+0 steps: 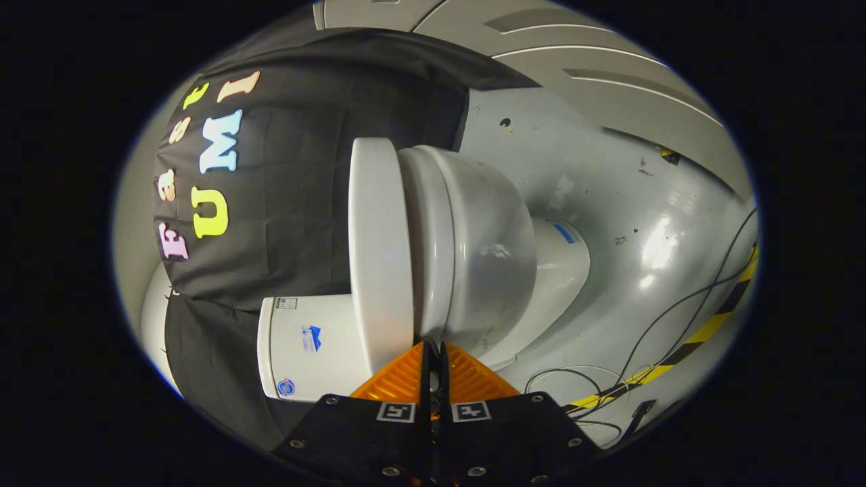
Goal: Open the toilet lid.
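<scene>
Right now the fingers [434, 352] are pressed together with no gap and nothing held, their tips at the seam between the lid [380, 250] and the bowl [484, 257] of the toilet. That lid lies closed on the seat. Cables [676, 318] trail over the grey floor [609, 176] beyond.

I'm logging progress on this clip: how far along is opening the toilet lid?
Nothing looks done: the white plastic toilet lid still lies flat against the white ceramic bowl. In hand: the gripper, fingers together, tips at the lid's edge, gripping nothing. Left: lifting the lid toward the white tank.
</scene>
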A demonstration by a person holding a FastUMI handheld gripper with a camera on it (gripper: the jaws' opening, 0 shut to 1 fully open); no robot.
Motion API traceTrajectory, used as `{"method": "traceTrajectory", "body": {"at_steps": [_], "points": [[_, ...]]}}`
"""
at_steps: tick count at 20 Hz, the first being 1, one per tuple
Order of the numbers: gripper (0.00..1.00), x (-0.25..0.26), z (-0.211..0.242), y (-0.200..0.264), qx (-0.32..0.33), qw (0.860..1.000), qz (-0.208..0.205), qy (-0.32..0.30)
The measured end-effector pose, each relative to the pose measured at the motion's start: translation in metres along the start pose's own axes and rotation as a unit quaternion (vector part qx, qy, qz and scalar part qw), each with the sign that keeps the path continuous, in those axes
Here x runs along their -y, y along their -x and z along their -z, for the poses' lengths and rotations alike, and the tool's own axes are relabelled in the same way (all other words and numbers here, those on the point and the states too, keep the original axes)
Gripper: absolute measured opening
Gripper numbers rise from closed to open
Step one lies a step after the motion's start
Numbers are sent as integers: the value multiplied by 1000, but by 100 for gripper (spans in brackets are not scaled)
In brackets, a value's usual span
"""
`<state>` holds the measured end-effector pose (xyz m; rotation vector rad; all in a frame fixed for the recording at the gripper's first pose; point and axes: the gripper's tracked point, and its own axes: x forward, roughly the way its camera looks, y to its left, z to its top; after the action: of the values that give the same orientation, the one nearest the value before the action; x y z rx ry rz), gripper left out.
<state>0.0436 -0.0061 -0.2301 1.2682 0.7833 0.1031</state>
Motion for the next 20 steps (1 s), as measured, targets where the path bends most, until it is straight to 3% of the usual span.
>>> {"method": "traceTrajectory", "body": {"at_steps": [2, 9, 13, 16, 20], "points": [[0, -3, 1, 0, 7, 1000, 8, 19], [0, -22, 1, 7, 47, 991, 69, 105], [0, -39, 4, 12, 65, 979, 110, 162], [0, -59, 4, 23, 85, 970, 117, 195], [0, -87, 12, 30, 117, 949, 142, 255]]}}
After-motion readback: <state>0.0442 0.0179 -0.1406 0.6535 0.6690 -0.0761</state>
